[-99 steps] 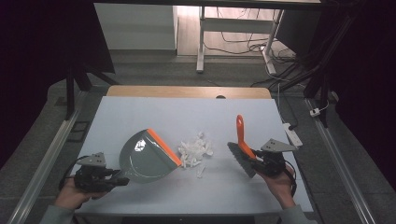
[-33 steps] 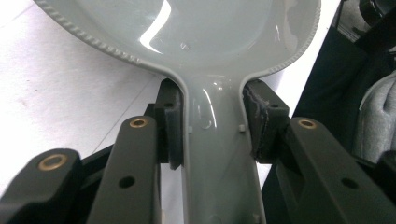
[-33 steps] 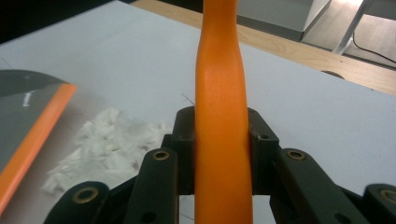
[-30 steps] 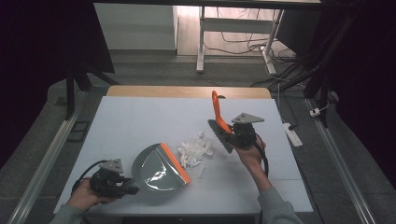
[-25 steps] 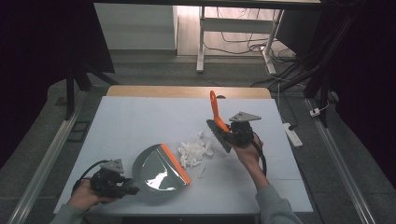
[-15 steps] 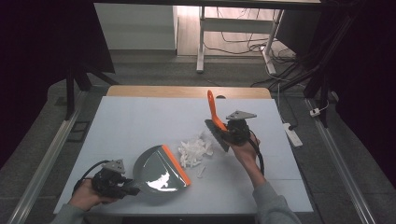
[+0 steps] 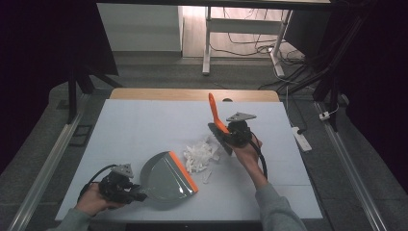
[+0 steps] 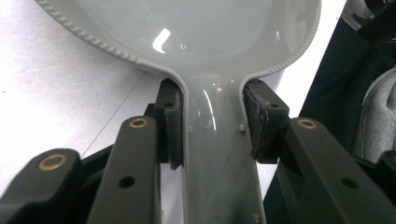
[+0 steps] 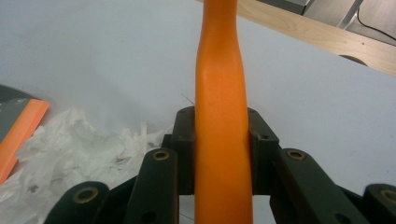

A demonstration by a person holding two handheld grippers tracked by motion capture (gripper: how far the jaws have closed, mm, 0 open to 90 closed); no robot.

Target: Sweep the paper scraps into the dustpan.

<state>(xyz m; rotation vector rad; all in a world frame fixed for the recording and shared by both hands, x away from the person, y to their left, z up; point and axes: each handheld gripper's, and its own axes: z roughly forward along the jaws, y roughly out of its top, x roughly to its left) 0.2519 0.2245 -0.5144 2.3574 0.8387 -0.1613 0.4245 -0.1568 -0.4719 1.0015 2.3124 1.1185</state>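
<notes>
The left claw (image 7: 126, 188) grips the dustpan (image 7: 168, 179) to catch scraps (image 7: 198, 156); the right claw (image 7: 232, 136) grips the brush (image 7: 216, 118), placed behind them for sweeping.

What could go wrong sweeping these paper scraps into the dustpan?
Scraps could scatter: the shredded paper is a loose pile, and a few bits already lie apart beside the dustpan's orange lip. The grey dustpan may slide back, since the left hand-held gripper clamps only its narrow handle. The brush, held by its tapered handle, might twist.
</notes>
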